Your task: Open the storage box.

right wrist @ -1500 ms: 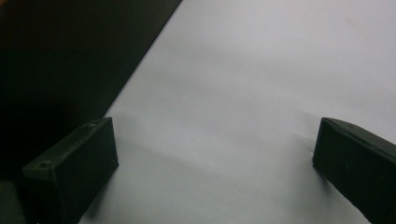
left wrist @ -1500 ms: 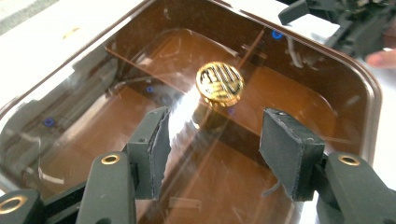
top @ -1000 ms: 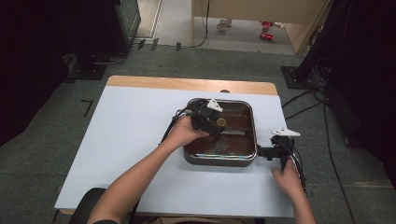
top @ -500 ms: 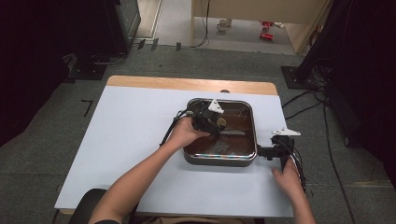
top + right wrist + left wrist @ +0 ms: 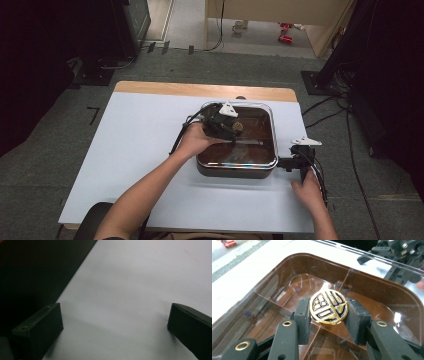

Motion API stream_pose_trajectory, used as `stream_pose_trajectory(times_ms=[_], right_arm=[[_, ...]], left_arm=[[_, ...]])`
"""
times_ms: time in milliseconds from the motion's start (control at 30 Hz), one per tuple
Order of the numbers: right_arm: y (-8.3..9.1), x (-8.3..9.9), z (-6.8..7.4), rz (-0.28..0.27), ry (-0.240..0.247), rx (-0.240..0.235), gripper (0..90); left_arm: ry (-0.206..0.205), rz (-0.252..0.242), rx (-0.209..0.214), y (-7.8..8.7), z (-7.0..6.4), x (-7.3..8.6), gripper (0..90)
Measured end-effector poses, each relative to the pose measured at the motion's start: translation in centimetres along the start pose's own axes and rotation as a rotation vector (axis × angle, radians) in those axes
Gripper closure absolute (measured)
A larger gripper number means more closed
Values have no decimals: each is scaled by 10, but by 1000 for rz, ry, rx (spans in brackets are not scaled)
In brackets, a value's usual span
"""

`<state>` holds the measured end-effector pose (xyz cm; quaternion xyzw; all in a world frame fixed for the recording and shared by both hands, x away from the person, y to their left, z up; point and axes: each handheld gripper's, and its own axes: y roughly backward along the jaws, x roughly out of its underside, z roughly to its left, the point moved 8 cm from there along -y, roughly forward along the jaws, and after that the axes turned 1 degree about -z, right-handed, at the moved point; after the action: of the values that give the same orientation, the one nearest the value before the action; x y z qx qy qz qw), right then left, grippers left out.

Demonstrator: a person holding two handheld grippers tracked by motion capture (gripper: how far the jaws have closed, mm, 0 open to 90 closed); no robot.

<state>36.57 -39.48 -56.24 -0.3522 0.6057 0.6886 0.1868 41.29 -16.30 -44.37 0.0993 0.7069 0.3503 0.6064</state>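
Observation:
A brown square box (image 5: 235, 171) with a clear lid (image 5: 257, 142) stands on the right half of the white table (image 5: 135, 150). At the lid's middle sits a round gold knob (image 5: 329, 306) with black markings. My left gripper (image 5: 329, 315) is shut on that knob, one pad on each side. From above, the left gripper (image 5: 234, 127) is over the box with the hand behind it. My right gripper (image 5: 286, 162) rests on the table by the box's right side. Its jaws (image 5: 115, 325) stand wide open over bare table with nothing between them.
The table's right edge (image 5: 305, 165) runs close to the right hand. Cables trail from both grippers. Beyond the wooden back edge (image 5: 200, 89) lies grey carpet with dark stands and cables. The left half of the table is bare white surface.
The left gripper has shifted slightly toward the back of the box, still on the knob. The right hand and gripper have stayed in place.

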Motion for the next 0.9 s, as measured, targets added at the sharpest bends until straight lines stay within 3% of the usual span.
stream_pose_trajectory(times_ms=[433,900], right_arm=[[0,0,0,2,-4,-3,0],[0,0,0,3,-6,-3,0]], left_arm=[[51,-19,-31,30,18,1,589],[120,-30,-85,67,42,19,590]])
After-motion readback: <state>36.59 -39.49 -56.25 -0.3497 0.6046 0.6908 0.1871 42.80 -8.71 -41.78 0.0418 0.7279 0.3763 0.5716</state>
